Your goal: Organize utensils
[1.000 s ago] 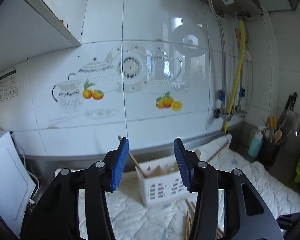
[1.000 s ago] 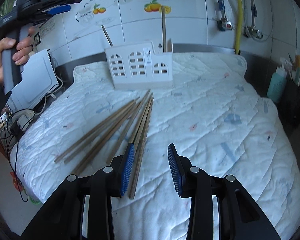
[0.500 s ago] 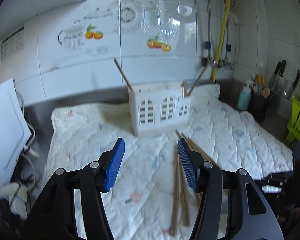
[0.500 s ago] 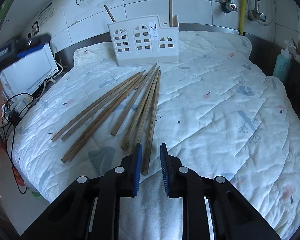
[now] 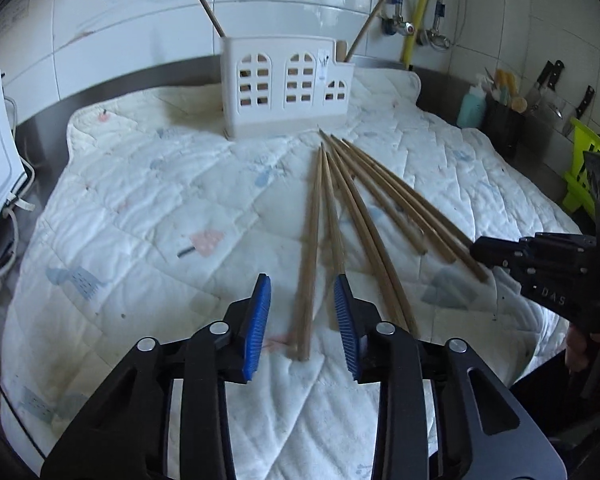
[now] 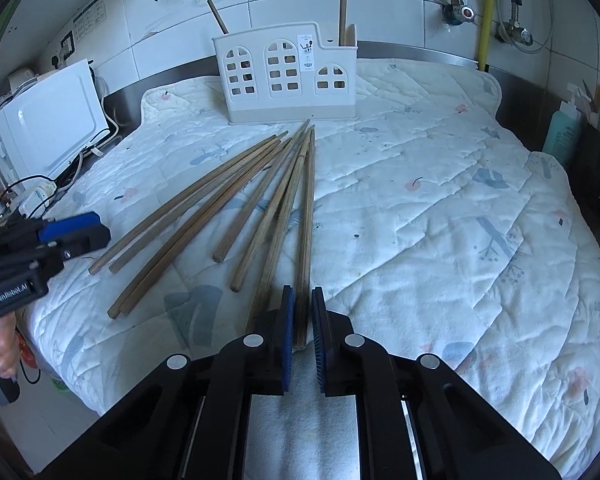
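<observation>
Two long wooden sticks already stand in the white utensil holder (image 6: 286, 74) at the back of a quilted mat (image 6: 440, 208) on a kitchen counter, one leaning out of its left end and one rising from the lower right compartment, while the bulk of the job appears to lie ahead: about eight more chopsticks (image 6: 236, 204) fan out across the mat, their thin tips converging just in front of the holder and their thick ends spread toward the near edge. The right gripper (image 6: 301, 326) has its blue-padded jaws drawn nearly together around the near end of the rightmost stick in the fan; whether the pads are actually pressing the wood cannot be told, though a pick-up looks to be the step in hand. The left gripper (image 5: 302, 326) hovers with its jaws wide apart, straddling the near end of the stick at the opposite side of the fan and holding nothing. The sticks are plain, pale-brown wood, long, slender and tapered, several lying so close they touch or overlap near the tips; they seem light and liable to roll, and closely packed neighbours could be dragged along with any one lifted. A white appliance (image 6: 50, 132) with trailing cables sits off the mat's left side.
</observation>
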Motion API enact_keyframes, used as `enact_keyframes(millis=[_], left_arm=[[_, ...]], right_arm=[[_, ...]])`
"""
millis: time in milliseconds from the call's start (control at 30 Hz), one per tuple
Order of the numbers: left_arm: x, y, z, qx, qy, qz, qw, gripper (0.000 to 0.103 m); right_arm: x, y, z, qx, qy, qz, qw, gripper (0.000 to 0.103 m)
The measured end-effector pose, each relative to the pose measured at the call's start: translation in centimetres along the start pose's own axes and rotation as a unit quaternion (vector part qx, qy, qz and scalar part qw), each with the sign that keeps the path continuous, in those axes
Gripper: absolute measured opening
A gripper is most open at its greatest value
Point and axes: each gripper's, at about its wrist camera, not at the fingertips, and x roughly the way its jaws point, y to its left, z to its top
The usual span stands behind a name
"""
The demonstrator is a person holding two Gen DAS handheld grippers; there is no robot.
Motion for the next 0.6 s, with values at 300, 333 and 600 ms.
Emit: enact_keyframes(millis=[300,333,600], left_arm=[[1.6,-0.4,-1.2,0.011,0.016,0.008,0.9998,0.020],[1.6,-0.7,-1.2,0.018,0.012,0.014,0.9997,0.019],[2.0,-0.9,-0.8,0.026,0.007,0.017,0.9995,0.006]], right_arm=[[0.3,-0.2,0.1,0.006,-0.002,0.003,1.000,0.008],[0.3,-0.2,0.1,0.006,-0.003,0.004,1.000,0.008],[0.6,-0.4,0.2,0.016,-0.010,0.009,1.000,0.008]])
